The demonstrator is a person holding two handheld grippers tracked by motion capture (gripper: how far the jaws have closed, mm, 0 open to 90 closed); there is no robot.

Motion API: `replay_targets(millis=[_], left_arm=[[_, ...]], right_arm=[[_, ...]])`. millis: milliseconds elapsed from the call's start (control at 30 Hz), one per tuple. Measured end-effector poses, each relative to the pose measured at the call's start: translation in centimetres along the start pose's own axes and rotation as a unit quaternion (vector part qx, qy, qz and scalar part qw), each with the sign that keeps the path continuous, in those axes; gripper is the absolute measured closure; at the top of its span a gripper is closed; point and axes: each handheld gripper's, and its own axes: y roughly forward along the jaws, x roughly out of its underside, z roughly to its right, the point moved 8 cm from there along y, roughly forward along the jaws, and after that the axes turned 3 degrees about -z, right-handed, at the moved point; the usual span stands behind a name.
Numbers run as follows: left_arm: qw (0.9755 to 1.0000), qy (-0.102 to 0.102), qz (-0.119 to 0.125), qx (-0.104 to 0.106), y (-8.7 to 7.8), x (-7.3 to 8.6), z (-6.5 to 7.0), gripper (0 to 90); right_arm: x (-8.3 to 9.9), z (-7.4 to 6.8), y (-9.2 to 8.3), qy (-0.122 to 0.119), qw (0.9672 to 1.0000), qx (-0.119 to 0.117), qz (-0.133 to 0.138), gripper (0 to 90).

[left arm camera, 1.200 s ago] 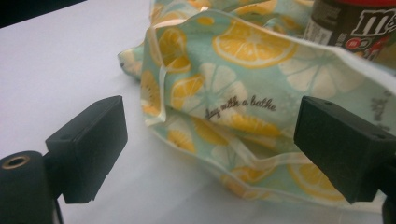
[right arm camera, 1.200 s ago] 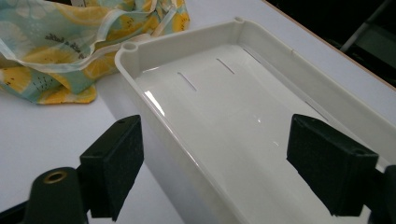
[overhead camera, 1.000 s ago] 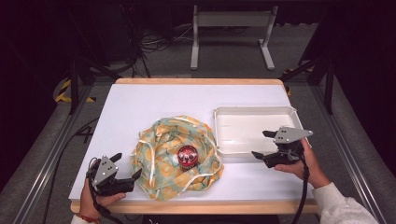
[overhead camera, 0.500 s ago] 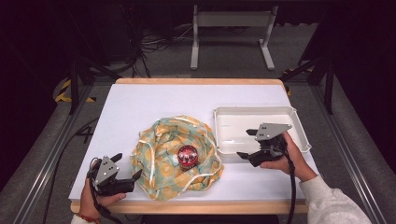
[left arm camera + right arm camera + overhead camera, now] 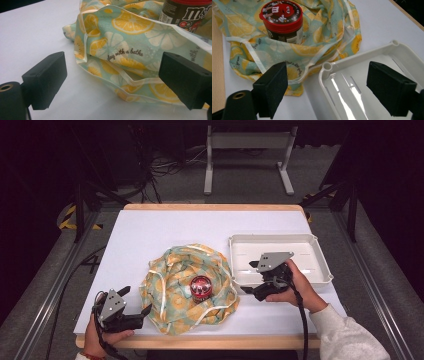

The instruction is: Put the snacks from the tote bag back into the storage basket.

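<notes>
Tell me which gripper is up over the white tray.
The right gripper: it hangs open over the near left corner of the white tray. The left gripper sits open at the table's near edge, beside the lemon-print cloth.

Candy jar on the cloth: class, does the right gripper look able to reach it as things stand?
Probably yes. The right gripper, jaws open, faces the candy jar; only low folds of the lemon-print cloth lie between.

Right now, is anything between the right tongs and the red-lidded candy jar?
Yes, in part. The jar sits nested in the lemon-print cloth, whose raised folds wrap its lower body on the side facing the right tongs. The lid and upper body stand exposed above the folds.
</notes>
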Motion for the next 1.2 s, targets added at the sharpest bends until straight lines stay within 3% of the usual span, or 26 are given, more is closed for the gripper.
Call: replay_targets(millis=[267,467,667,900,1200], left_arm=[[1.0,0.002,-0.003,0.002,0.0,0.1,0.2,8.6],[1.0,-0.003,-0.003,0.001,-0.2,0.3,0.1,8.6],[1.0,0.0,-0.007,-0.001,-0.1,0.4,0.2,8.6],[0.9999,0.005,-0.012,-0.005,-0.1,0.5,0.3,8.6],[0.9999,0.001,-0.011,0.0,-0.4,0.7,0.4,8.4]], right_arm=[[-2.7,-1.2,1.0,-0.021,0.9996,-0.006,-0.016,17.5],[-5.2,-2.4,2.3,-0.039,0.9985,-0.034,-0.02,17.1],[-6.6,-3.6,4.2,-0.055,0.9964,-0.047,-0.044,16.8],[-7.6,-5.2,5.9,-0.06,0.9934,-0.069,-0.069,16.1],[-7.7,-6.1,8.1,-0.031,0.9918,-0.086,-0.089,15.6]])
